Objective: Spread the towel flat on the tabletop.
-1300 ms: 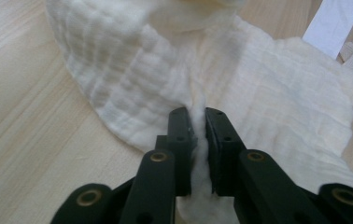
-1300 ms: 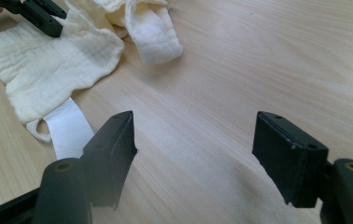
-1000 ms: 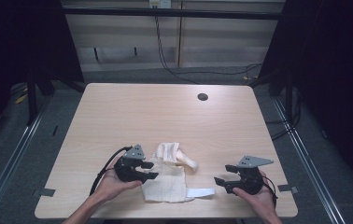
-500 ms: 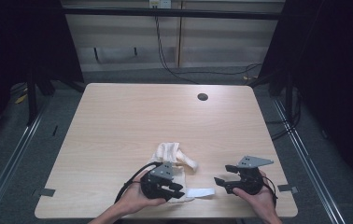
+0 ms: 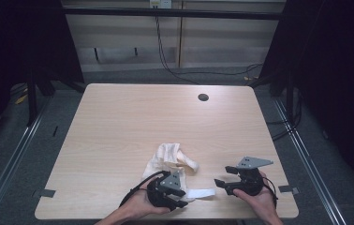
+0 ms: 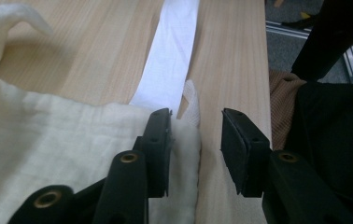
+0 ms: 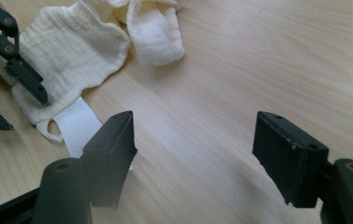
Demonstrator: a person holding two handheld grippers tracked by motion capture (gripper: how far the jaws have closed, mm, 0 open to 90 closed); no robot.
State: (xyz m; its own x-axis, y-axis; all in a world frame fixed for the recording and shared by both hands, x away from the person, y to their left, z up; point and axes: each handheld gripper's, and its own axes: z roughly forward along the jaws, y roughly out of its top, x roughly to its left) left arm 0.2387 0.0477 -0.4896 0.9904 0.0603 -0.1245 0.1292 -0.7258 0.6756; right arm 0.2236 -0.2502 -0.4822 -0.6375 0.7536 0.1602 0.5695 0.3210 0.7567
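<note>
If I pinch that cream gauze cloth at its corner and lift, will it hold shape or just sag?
Probably sag: the cream gauze cloth lies crumpled in soft folds, so it looks floppy. Likely light too, being thin and loosely woven. Its white strap may trail behind. The left gripper stands open at its corner.

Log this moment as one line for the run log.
left tongs: open, at edge of cream muslin cloth | right tongs: open, empty | white paper strip between them | pale wooden table

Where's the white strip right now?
In the high view the white strip lies flat near the table's near edge, between the left gripper and right gripper, beside the cream cloth.
</note>
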